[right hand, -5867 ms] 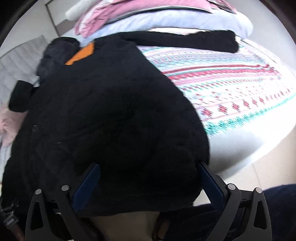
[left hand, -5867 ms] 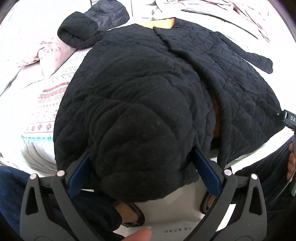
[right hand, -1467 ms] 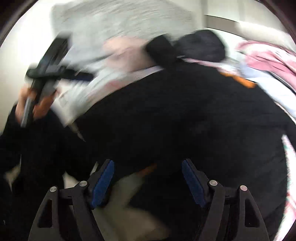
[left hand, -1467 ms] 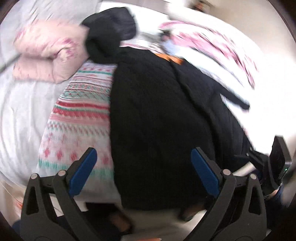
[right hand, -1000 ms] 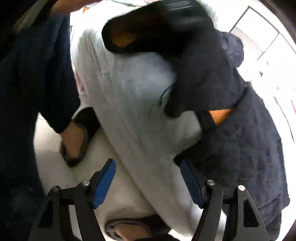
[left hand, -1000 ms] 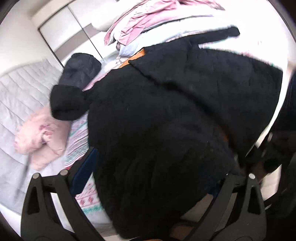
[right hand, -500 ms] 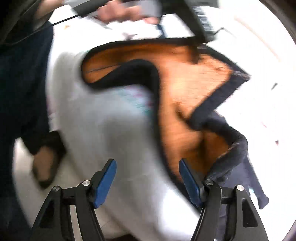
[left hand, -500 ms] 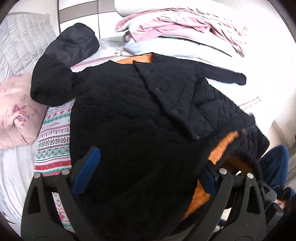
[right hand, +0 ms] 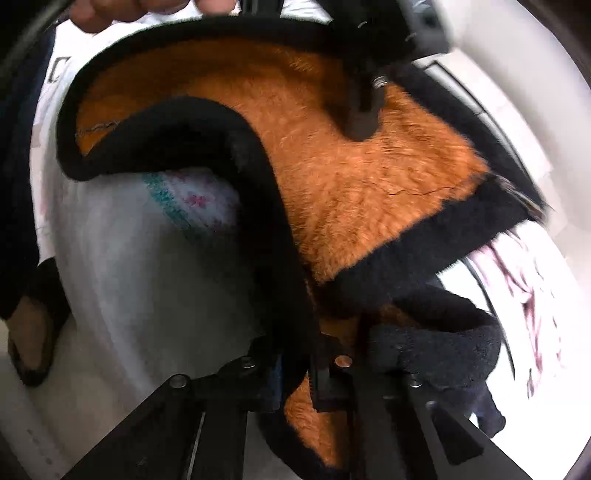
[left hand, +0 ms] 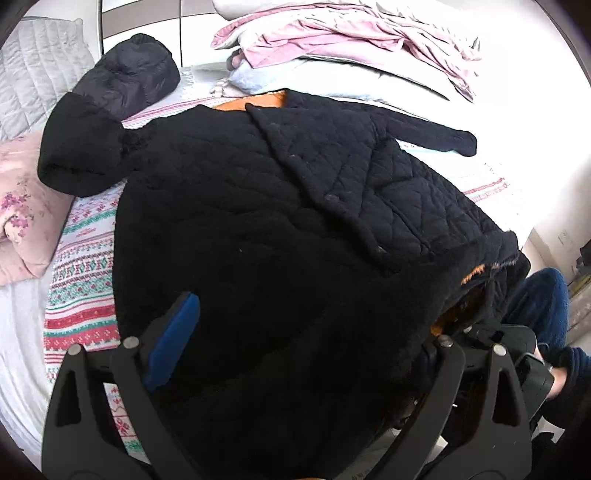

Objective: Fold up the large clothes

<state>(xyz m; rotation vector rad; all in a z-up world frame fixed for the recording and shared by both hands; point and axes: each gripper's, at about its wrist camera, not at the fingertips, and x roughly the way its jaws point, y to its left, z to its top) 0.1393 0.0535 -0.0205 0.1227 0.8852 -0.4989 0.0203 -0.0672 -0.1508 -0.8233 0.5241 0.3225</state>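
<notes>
A large black quilted coat (left hand: 280, 206) with orange fleece lining (right hand: 354, 177) lies spread over the bed, its hem hanging over the near edge. My left gripper (left hand: 295, 332) is open, its fingers wide apart with the coat's lower part bulging between them. My right gripper (right hand: 295, 373) is shut on the coat's black hem edge, the lining turned up in front of it. One sleeve (left hand: 436, 134) stretches to the right, the other (left hand: 81, 147) lies bunched at the left.
A patterned knit bedspread (left hand: 81, 280) covers the bed. A pink pillow (left hand: 22, 206) lies at the left, a dark puffer jacket (left hand: 136, 77) at the back, pink bedding (left hand: 332, 33) piled behind. The person's foot (right hand: 29, 339) stands on the floor.
My right gripper has closed on the coat's hem, where half a second ago it was open. The left gripper stays open over the coat and has moved in slightly.
</notes>
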